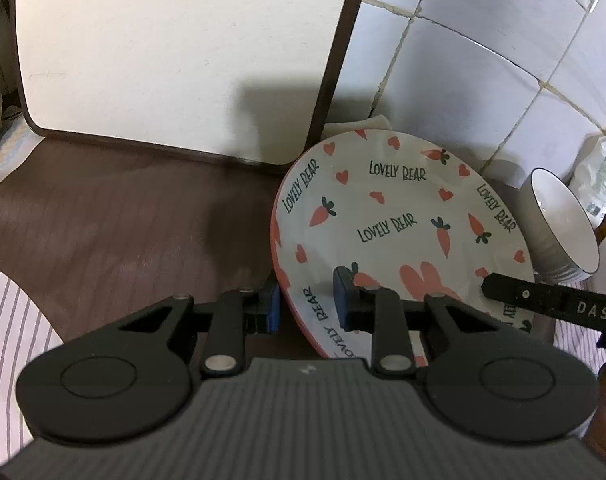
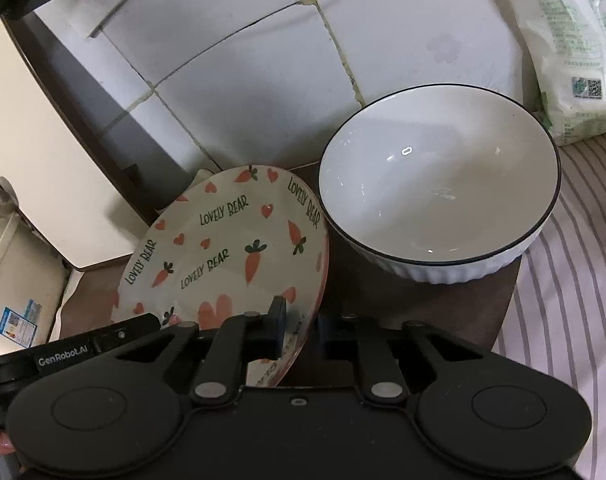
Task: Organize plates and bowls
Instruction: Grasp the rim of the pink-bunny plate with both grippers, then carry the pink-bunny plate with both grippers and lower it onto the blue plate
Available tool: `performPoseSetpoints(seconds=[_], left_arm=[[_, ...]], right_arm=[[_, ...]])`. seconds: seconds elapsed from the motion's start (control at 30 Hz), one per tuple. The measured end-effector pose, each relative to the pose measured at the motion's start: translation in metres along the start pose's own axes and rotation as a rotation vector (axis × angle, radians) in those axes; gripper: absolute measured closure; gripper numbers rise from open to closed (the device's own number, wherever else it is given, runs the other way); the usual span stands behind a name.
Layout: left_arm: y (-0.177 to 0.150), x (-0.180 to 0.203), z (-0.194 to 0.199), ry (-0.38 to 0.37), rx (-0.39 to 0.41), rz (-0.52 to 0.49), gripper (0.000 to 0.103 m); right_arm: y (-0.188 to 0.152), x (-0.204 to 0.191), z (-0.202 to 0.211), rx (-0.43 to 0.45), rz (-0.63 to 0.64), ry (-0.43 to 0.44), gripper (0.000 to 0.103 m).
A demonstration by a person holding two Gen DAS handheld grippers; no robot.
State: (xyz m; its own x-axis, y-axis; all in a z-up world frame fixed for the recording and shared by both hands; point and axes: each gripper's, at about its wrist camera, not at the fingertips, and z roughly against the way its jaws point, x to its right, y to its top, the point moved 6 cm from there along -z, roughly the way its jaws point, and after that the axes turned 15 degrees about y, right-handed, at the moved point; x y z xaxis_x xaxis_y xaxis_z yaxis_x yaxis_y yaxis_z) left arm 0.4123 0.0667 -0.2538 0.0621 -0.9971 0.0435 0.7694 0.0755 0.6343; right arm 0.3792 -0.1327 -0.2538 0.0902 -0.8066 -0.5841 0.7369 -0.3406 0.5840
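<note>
A white plate (image 1: 399, 216) with carrots, hearts and "LOVELY BEAR" print is tilted up over the dark mat, its far edge near the tiled wall. My left gripper (image 1: 307, 304) is shut on the plate's near-left rim, one pad on each face. My right gripper (image 2: 299, 332) is shut on the plate's (image 2: 223, 240) near-right rim. A white ribbed bowl (image 2: 439, 192) with a dark rim stands on the mat just right of the plate; it also shows in the left wrist view (image 1: 559, 224).
A white board with a brown edge (image 1: 175, 56) leans at the back left. Tiled wall (image 2: 263, 80) stands behind. A white packet (image 2: 563, 52) leans at the right. Striped cloth (image 2: 575, 280) covers the counter around the dark mat (image 1: 143, 224).
</note>
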Motion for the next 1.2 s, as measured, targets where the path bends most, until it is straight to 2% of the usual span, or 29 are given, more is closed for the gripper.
performPoseSetpoints(seconds=[0.17, 0.3, 0.57, 0.9, 1.2], left_arm=[[-0.002, 0.000, 0.002, 0.006, -0.015, 0.000, 0.079], [-0.003, 0.006, 0.011, 0.048, 0.000, -0.032, 0.079], [-0.012, 0.005, 0.062, 0.093, 0.023, -0.058, 0.079], [-0.029, 0.002, 0.157, 0.100, 0.073, -0.072, 0.079], [-0.048, 0.027, 0.221, 0.063, 0.096, -0.098, 0.079]], right_arm=[[0.001, -0.001, 0.000, -0.007, 0.004, -0.003, 0.085], [-0.001, -0.010, 0.007, -0.027, 0.000, -0.017, 0.084], [-0.012, -0.035, 0.038, -0.010, 0.013, 0.023, 0.084], [-0.032, -0.075, 0.117, 0.052, 0.024, 0.067, 0.083], [-0.052, -0.086, 0.192, 0.111, 0.031, 0.067, 0.083]])
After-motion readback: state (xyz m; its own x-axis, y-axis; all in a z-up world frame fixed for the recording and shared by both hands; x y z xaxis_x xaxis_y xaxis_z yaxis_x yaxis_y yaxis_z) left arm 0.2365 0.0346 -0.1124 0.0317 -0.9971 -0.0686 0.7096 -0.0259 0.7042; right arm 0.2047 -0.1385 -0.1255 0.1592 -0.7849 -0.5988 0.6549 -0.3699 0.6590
